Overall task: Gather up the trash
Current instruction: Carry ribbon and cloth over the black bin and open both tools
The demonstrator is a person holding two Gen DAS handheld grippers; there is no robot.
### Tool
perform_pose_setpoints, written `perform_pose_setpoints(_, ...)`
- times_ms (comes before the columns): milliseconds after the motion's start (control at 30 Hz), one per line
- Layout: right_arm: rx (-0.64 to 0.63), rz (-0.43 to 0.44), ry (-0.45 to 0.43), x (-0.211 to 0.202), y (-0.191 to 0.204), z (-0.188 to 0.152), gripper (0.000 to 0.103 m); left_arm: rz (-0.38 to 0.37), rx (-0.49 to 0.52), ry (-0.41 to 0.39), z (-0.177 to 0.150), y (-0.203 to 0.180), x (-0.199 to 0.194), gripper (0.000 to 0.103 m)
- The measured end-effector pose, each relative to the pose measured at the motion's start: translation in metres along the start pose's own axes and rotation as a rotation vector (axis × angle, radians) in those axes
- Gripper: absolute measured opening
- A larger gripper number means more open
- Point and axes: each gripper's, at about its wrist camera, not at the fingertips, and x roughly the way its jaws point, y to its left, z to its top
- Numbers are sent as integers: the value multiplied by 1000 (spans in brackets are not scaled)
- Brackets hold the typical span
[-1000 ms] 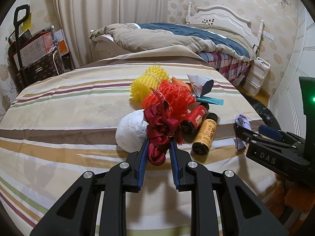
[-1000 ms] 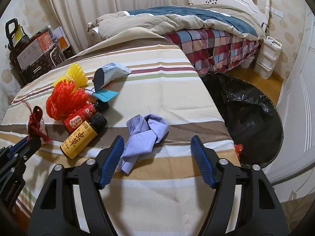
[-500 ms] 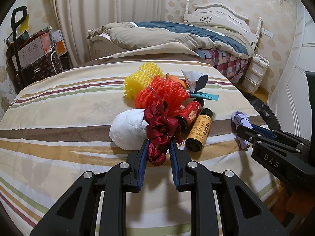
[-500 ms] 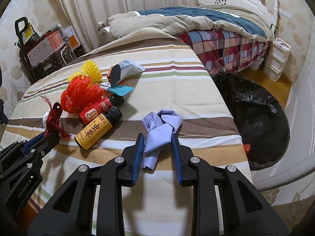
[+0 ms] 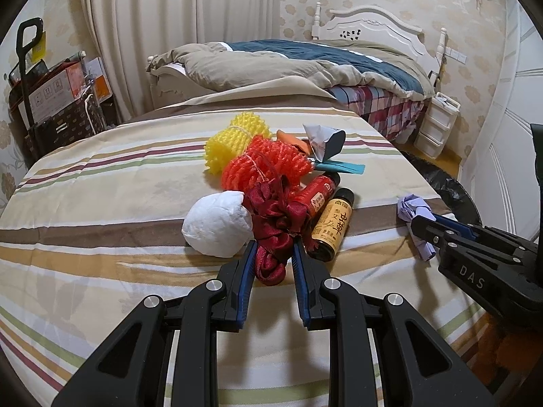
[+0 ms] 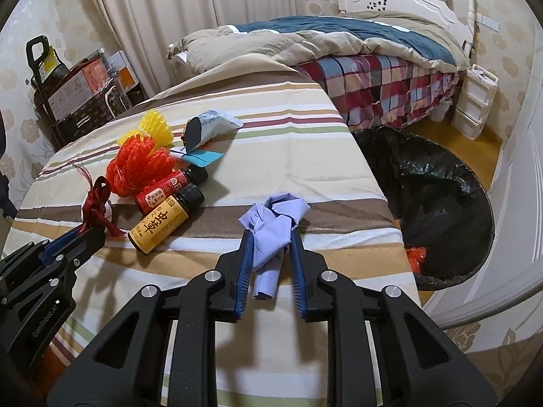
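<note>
Trash lies on a striped tablecloth (image 5: 101, 203). My left gripper (image 5: 271, 254) is shut on a dark red ribbon bow (image 5: 275, 224), beside a white crumpled wad (image 5: 217, 224). My right gripper (image 6: 269, 247) is shut on a crumpled lilac paper (image 6: 271, 227), which also shows in the left wrist view (image 5: 415, 208). Behind lie a red bottle (image 6: 166, 191), a yellow bottle (image 6: 163, 224), red foam netting (image 6: 139, 166), yellow foam netting (image 6: 156, 129) and a white-and-dark pouch (image 6: 207, 127). A black-lined trash bin (image 6: 431, 200) stands on the floor right of the table.
A bed with a checked sheet (image 6: 383, 78) stands behind the table. A white drawer unit (image 6: 475, 101) stands by the wall. A trolley with boxes (image 6: 74, 95) is at the far left. A red scrap (image 6: 415, 256) lies at the bin's near rim.
My right gripper moved in and closed on the lilac paper. My left gripper stays shut on the ribbon bow; its view shifted slightly.
</note>
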Motion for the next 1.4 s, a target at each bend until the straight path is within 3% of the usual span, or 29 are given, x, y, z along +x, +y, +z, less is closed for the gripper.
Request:
perform_pose_setpoints(167,10,5,4,4,-3,-1,24,-1,0,0,0,0,0,23)
perform_pose_setpoints(333,19,-6,12,11,-4,1,45,-2,-1,-1,0,-1,0,23)
perform_pose_setpoints(467,16,-6,22,15,-3,3,44,-3,1,-3,-1,-3,0,23)
perform_pose_setpoints(533,9,-11,22,14,-2,2,25,-3,2,-3,-1,-3,-1,23)
perform_pose_setpoints(567,5,-10,24,15,-2,2,24,-4,3,-3,-1,-4,-1,23)
perform_pose_setpoints(1400,37,-54,-94,-35,-41,8,24,-61,69,-61,22,-43,-9,23)
